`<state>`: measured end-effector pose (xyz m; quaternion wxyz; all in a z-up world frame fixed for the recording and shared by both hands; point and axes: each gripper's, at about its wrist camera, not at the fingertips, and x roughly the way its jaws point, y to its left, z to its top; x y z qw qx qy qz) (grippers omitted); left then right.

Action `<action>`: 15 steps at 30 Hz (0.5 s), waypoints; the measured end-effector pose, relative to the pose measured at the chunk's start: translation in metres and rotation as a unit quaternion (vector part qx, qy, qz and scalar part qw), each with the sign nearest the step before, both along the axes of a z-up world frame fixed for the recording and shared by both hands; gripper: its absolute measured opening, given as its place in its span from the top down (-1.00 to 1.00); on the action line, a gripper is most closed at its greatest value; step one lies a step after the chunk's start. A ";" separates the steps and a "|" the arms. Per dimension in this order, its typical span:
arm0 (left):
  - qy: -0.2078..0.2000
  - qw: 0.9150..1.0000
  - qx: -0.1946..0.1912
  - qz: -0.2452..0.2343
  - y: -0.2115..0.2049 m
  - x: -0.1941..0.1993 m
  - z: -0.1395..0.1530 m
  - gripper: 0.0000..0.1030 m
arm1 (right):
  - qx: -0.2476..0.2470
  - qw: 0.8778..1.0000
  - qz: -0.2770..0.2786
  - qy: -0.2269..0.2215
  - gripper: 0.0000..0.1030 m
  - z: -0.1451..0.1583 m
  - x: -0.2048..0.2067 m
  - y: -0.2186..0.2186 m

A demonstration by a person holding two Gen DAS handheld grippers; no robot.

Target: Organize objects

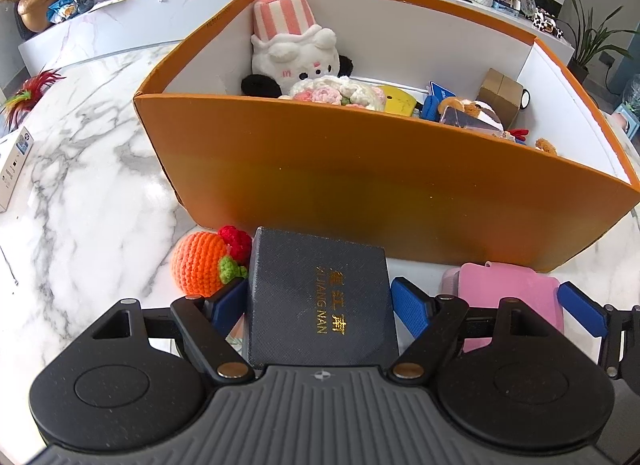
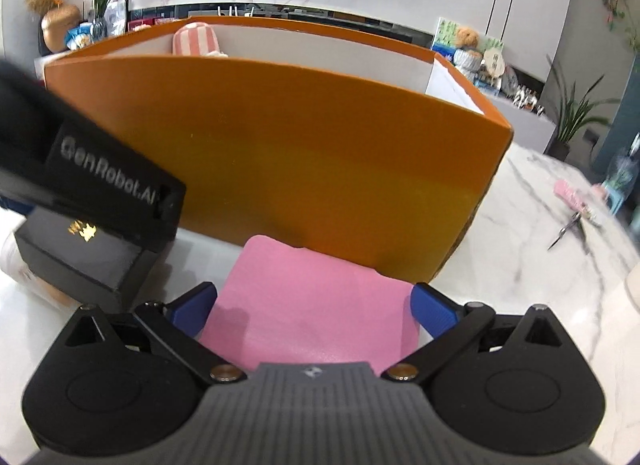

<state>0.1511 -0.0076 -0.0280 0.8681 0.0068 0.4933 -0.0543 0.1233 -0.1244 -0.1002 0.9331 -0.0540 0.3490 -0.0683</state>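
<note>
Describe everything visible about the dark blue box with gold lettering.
The dark blue box is squarish, with a fine textured cover that looks like leatherette, its lid closed. Gold characters and "JIANG NAN" run across the top. It lies flat on the marble table before the orange bin, between the left gripper's open blue pads, beside a crocheted orange.
</note>
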 end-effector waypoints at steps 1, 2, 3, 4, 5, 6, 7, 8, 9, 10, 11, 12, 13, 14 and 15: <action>0.000 1.000 0.000 0.000 0.000 0.000 0.000 -0.78 | -0.003 1.000 -0.005 -0.005 -0.99 -0.002 -0.001 0.001; 0.000 1.000 -0.001 0.000 0.000 0.000 0.000 -0.78 | -0.009 1.000 -0.007 -0.009 -0.99 -0.004 -0.002 0.003; 0.000 1.000 -0.001 0.000 0.000 0.000 0.000 -0.78 | -0.014 1.000 -0.008 -0.013 -0.99 -0.005 -0.002 0.004; 0.000 1.000 -0.001 0.000 0.000 0.000 0.000 -0.78 | -0.008 1.000 -0.013 -0.015 -0.99 -0.005 -0.002 0.002; 0.000 1.000 -0.001 0.000 0.000 0.000 0.000 -0.78 | -0.004 1.000 -0.016 -0.016 -0.99 -0.006 -0.001 0.001; 0.000 1.000 -0.001 0.000 0.000 0.000 0.000 -0.78 | -0.002 1.000 -0.015 -0.016 -0.99 -0.005 0.000 -0.001; 0.000 1.000 0.000 0.000 0.000 0.000 0.000 -0.78 | -0.001 1.000 -0.013 -0.015 -0.99 -0.005 0.001 -0.002; -0.001 1.000 0.000 -0.001 -0.001 0.000 0.000 -0.78 | 0.001 1.000 -0.012 -0.015 -0.99 -0.005 0.002 -0.003; -0.001 1.000 0.001 -0.002 -0.001 0.000 -0.001 -0.78 | 0.001 1.000 -0.010 -0.015 -0.99 -0.005 0.002 -0.004; -0.002 1.000 0.001 -0.002 -0.001 0.000 -0.001 -0.78 | 0.000 1.000 -0.006 -0.015 -0.99 -0.005 0.003 -0.004; -0.001 1.000 0.001 -0.002 -0.001 0.000 -0.001 -0.78 | 0.000 1.000 0.001 -0.014 -0.99 -0.005 0.004 -0.005; -0.002 1.000 0.001 -0.002 -0.001 0.000 -0.001 -0.78 | -0.001 1.000 0.009 -0.013 -0.99 -0.005 0.005 -0.007; -0.001 1.000 0.001 -0.002 -0.001 0.000 -0.001 -0.78 | 0.001 1.000 0.013 -0.010 -0.99 -0.004 0.006 -0.011; -0.001 1.000 0.001 -0.002 -0.001 0.000 -0.001 -0.78 | 0.003 1.000 0.012 -0.005 -0.99 -0.003 0.006 -0.014; -0.001 1.000 0.001 -0.003 -0.001 0.000 -0.001 -0.78 | -0.002 1.000 0.003 0.001 -0.99 -0.001 0.006 -0.015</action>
